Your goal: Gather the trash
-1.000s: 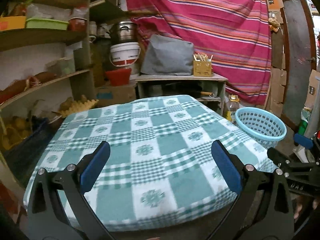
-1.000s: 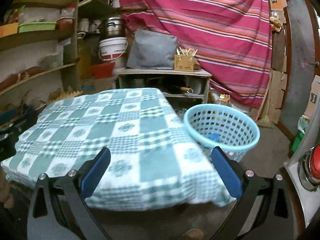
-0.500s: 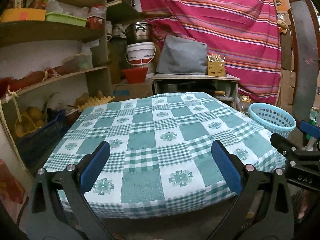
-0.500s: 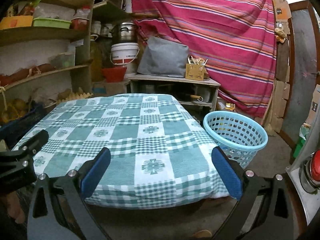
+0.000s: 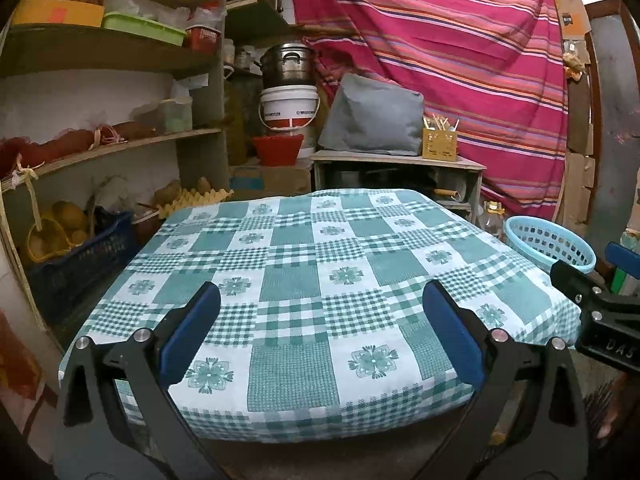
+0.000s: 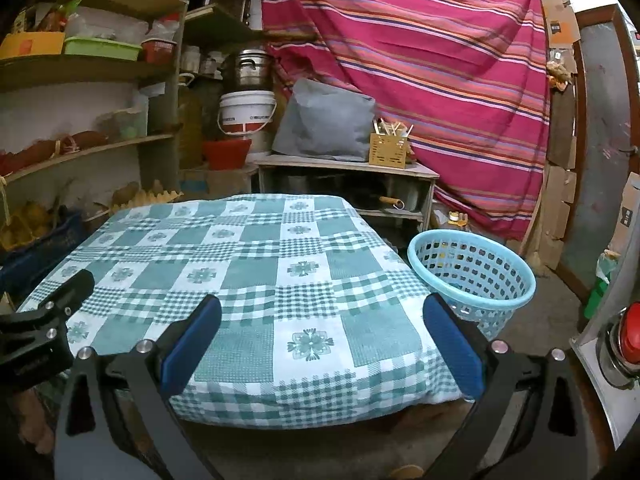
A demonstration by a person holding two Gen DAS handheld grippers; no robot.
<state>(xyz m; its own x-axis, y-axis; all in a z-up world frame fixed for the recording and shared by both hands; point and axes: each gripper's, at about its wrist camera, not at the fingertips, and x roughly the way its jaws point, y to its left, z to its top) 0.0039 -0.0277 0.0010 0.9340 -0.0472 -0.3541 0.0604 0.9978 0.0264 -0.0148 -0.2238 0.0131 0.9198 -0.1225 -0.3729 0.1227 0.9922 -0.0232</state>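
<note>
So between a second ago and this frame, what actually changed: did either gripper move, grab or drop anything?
Both grippers pulled back and away from the table: the checked tablecloth and blue basket now sit farther off, with more of the shelves showing. The left gripper and right gripper stay open and empty; nothing was grabbed or dropped. The cloth and basket themselves look unmoved.
</note>
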